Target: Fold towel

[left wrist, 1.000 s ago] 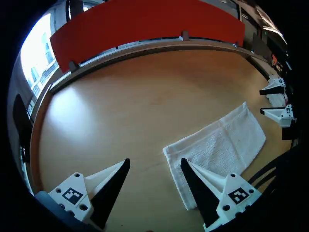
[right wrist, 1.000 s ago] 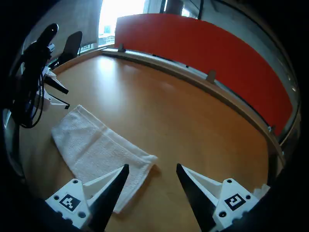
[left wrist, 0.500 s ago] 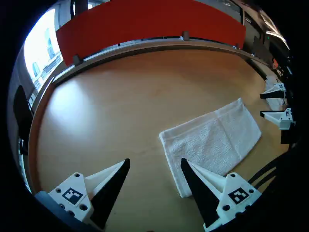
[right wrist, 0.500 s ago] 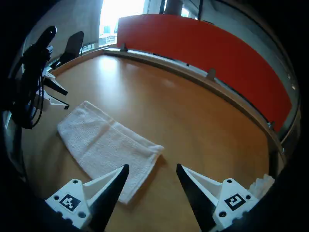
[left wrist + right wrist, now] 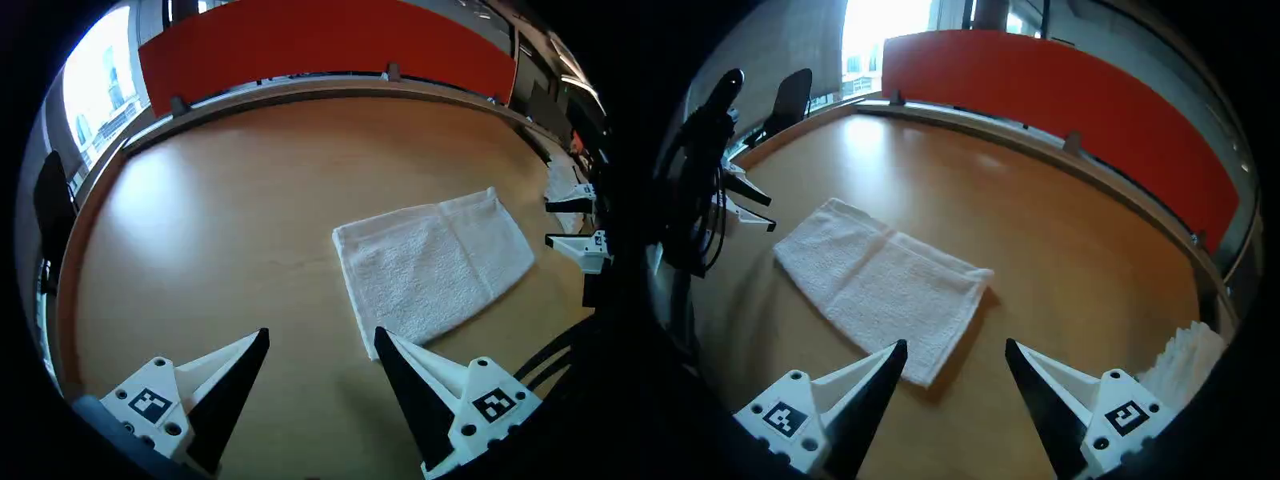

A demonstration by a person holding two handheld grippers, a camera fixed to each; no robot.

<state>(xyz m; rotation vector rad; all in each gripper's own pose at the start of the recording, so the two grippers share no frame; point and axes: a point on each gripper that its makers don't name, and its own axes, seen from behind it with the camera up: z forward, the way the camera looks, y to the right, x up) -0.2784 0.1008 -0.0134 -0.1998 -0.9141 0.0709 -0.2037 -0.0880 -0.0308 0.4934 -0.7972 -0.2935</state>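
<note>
Currently, the towel (image 5: 432, 268) lies flat on the table (image 5: 232, 232) as a white, folded rectangle, with a faint crease line crossing it about a third of the way in from its far end. The left gripper (image 5: 320, 331) is positioned above the table at the towel's near short edge. Its jaws are spread wide and grasp nothing. In the left gripper view, the nearest corner of the towel appears just beside the tip of the finger on the right; whether the two touch cannot be told. The finger on the left stands over bare wood, well apart from the cloth. The right gripper (image 5: 955, 342) is positioned at the opposite short end of the towel. Its jaws are likewise released and empty. In the right gripper view, the nearest towel corner falls between the two fingers, closer to the one on the left. Each gripper also appears in the other's view, at the towel's far end, with both fingers apart and pointing toward the cloth. A red partition (image 5: 320, 40) runs along the far edge of the table. A dark chair (image 5: 792, 96) stands beyond the table near a bright window. A second white cloth (image 5: 1192, 356) rests at the table edge, at the lower right of the right gripper view, well apart from the towel.
</note>
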